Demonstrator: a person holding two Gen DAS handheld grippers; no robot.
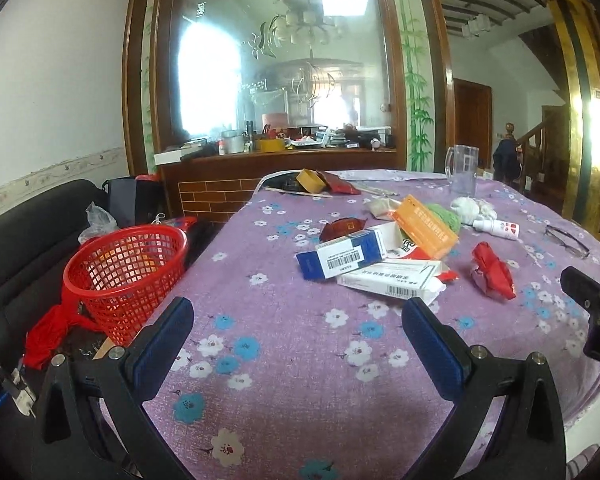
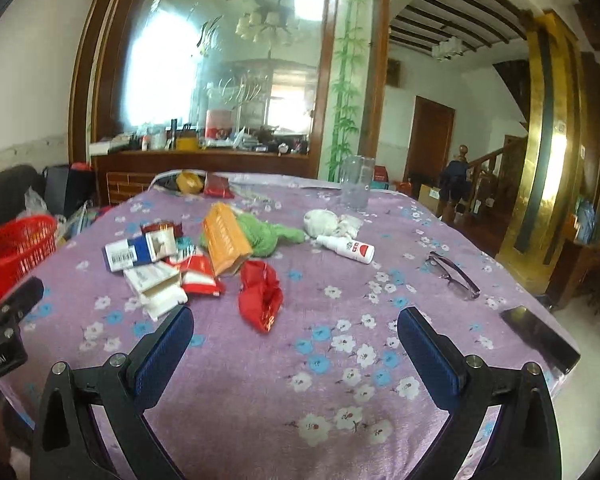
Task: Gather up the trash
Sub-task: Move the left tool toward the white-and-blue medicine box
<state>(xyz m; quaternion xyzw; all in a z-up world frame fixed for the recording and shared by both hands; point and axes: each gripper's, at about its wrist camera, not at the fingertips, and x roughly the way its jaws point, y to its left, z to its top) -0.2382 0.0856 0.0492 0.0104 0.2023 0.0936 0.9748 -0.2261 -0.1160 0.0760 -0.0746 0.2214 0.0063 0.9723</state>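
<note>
A pile of trash lies mid-table on the purple flowered cloth (image 1: 284,360): a blue-white box (image 1: 342,254), a white box (image 1: 392,280), an orange box (image 1: 426,226) and a crumpled red wrapper (image 1: 494,270). In the right wrist view the pile shows as the blue-white box (image 2: 134,254), the orange box (image 2: 226,242) and the red wrapper (image 2: 260,294). A red mesh basket (image 1: 126,276) stands off the table's left edge. My left gripper (image 1: 298,326) is open and empty, short of the pile. My right gripper (image 2: 296,330) is open and empty, just before the red wrapper.
A clear plastic jug (image 1: 462,170) stands at the far side. A white spray bottle (image 2: 346,248), glasses (image 2: 454,274) and a phone (image 2: 540,336) lie on the right. Green cloth (image 2: 266,234) and white tissue (image 2: 326,220) lie behind the pile. A black sofa (image 1: 24,236) is at left.
</note>
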